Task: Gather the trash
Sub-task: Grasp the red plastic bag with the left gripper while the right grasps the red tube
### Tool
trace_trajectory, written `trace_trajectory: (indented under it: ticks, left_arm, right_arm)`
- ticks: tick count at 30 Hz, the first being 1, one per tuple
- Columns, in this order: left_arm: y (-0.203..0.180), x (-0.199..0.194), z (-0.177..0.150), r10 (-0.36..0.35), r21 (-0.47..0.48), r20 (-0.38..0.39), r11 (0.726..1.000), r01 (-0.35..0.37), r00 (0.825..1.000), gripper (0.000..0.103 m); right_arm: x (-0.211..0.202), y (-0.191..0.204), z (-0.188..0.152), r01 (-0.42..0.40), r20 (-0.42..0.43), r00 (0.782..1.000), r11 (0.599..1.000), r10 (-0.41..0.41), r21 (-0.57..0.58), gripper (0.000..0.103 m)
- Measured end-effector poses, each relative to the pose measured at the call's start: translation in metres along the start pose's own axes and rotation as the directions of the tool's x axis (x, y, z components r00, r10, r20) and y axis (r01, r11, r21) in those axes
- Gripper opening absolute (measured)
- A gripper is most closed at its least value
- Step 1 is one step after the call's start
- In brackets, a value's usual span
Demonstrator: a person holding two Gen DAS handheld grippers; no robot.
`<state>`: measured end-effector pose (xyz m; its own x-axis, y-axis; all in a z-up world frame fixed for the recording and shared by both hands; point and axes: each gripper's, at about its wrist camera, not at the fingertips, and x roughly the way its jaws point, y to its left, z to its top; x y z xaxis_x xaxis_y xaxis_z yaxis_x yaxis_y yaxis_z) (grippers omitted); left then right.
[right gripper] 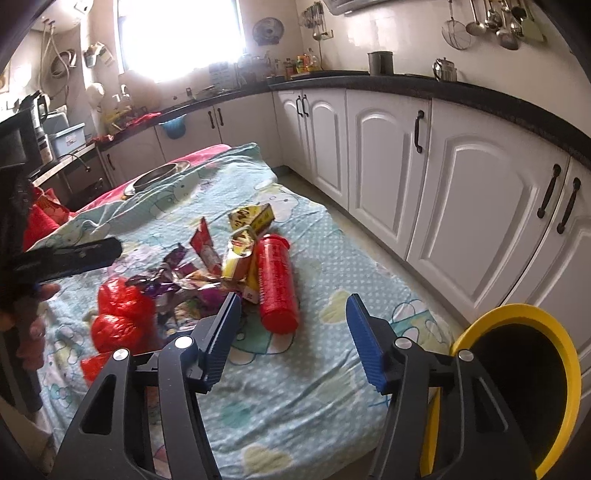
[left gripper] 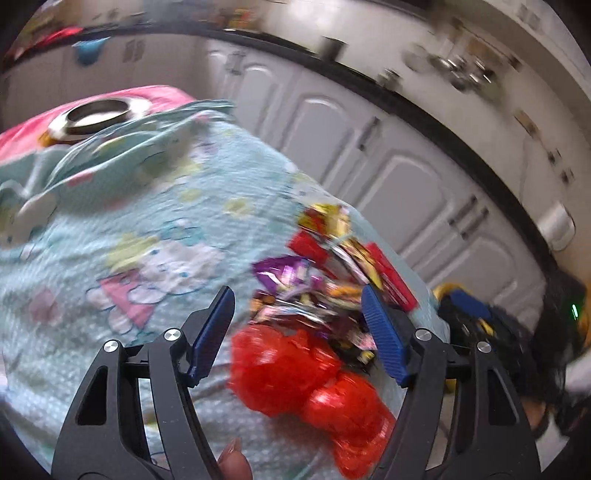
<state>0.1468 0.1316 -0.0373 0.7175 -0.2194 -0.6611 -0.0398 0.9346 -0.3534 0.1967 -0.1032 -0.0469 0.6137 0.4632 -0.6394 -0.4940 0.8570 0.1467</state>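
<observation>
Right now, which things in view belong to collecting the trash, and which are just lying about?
Job:
red plastic bag
crumpled wrappers
red canister
yellow carton
yellow-rimmed bin
left tool and right tool, both open

Lying about:
metal bowl
patterned sheet
kettle
hanging ladles

Bare sheet (right gripper: 295,369) before the right claw (right gripper: 291,321); wrapper heap (right gripper: 192,280) leftward, bin (right gripper: 524,387) rightward.
</observation>
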Motion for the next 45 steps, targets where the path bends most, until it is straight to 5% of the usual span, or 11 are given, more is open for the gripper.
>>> trace_trajectory:
  ticks: [5,11,20,24,45]
  left_arm:
    - [-0.026,0.009,-0.002,0.04,0.174,-0.042,0.984,-0.032,0.998,0.063]
    - [-0.029,0.027,-0.002,0.093,0.238,-0.099,0.969,-0.067,0.991,0.063]
    - [-0.029,0.036,-0.007,0.121,0.253,-0.11,0.963,-0.09,0.987,0.039]
    - [-0.027,0.035,-0.006,0.126,0.245,-0.104,0.965,-0.097,0.987,0.027]
    - [-0.021,-0.008,0.002,0.131,0.13,0.017,0.983,-0.132,0.991,0.019]
  right_arm:
    - [0.019,-0.006,0.003,-0.031,-0.034,0.999,0.999,0.032,0.022,0.057]
    - [0.038,-0.004,0.008,-0.064,-0.065,0.996,0.998,0.065,0.017,0.051]
    - [0.069,0.004,0.009,-0.082,-0.128,0.988,0.997,0.081,-0.006,0.032]
    - [0.067,0.004,0.003,-0.078,-0.117,0.99,0.997,0.076,-0.007,0.032]
    - [0.012,-0.017,-0.031,-0.101,-0.051,0.993,0.987,0.108,0.123,0.03]
